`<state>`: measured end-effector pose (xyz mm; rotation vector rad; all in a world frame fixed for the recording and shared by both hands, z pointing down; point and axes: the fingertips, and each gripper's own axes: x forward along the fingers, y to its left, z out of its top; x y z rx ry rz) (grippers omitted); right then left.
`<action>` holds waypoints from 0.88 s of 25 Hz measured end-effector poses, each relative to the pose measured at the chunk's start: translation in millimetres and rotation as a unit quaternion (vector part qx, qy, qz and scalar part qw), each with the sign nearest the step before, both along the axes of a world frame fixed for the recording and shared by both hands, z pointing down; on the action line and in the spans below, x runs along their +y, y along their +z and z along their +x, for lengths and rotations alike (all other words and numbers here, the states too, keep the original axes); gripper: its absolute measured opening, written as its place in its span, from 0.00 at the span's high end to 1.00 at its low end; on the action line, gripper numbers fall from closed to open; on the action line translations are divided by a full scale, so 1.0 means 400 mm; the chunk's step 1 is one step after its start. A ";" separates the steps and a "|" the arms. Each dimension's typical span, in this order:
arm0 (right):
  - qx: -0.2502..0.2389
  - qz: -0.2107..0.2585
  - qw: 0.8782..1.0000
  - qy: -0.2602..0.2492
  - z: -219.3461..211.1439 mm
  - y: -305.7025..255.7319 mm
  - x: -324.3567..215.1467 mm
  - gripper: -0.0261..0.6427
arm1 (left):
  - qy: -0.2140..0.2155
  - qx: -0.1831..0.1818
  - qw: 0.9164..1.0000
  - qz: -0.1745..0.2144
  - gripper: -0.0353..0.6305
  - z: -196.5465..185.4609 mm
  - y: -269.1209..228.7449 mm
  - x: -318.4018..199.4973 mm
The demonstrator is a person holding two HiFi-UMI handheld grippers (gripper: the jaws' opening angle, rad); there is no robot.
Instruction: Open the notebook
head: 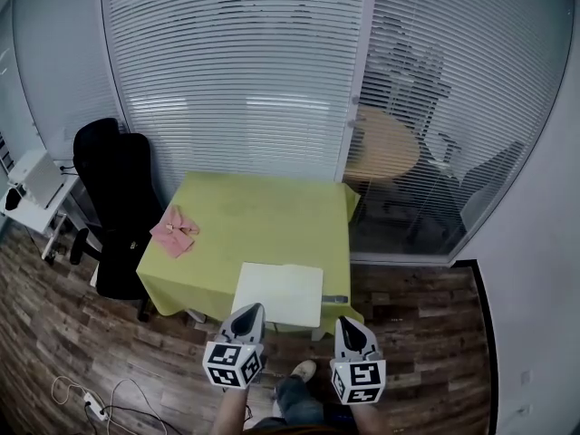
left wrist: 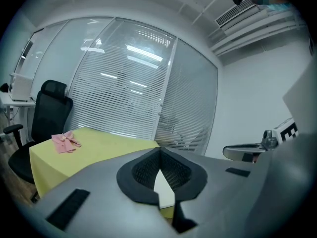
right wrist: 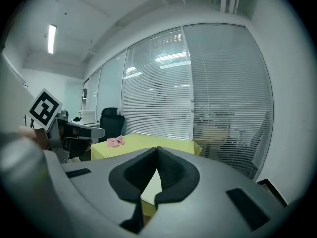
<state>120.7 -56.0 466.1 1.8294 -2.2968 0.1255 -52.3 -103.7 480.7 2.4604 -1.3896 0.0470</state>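
A white closed notebook (head: 279, 293) lies flat at the near edge of a small table with a yellow-green cloth (head: 254, 216). A pen-like dark object (head: 334, 299) rests at its right side. Both grippers hover in front of the table, short of the notebook. My left gripper (head: 249, 310) is shut with nothing between its tips, and the notebook (left wrist: 163, 186) shows as a white sliver behind the closed jaws. My right gripper (head: 352, 323) is shut and empty too, with the notebook (right wrist: 152, 187) glimpsed through its gap.
A pink folded cloth (head: 176, 229) lies at the table's left edge. A black office chair (head: 113, 202) stands left of the table. Glass walls with blinds (head: 245, 80) rise behind. Cables (head: 91, 397) lie on the wooden floor at lower left. A white desk (head: 32, 188) is far left.
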 end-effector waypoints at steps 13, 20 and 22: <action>-0.004 -0.007 1.000 0.002 -0.008 0.009 -0.010 0.94 | -0.005 0.003 1.000 -0.010 0.91 -0.019 0.020 -0.012; -0.004 -0.011 1.000 0.001 -0.018 0.021 -0.017 0.94 | -0.006 0.006 1.000 -0.016 0.91 -0.028 0.038 -0.014; -0.003 -0.011 1.000 -0.001 -0.025 0.018 -0.018 0.94 | -0.007 0.006 1.000 -0.017 0.91 -0.034 0.039 -0.018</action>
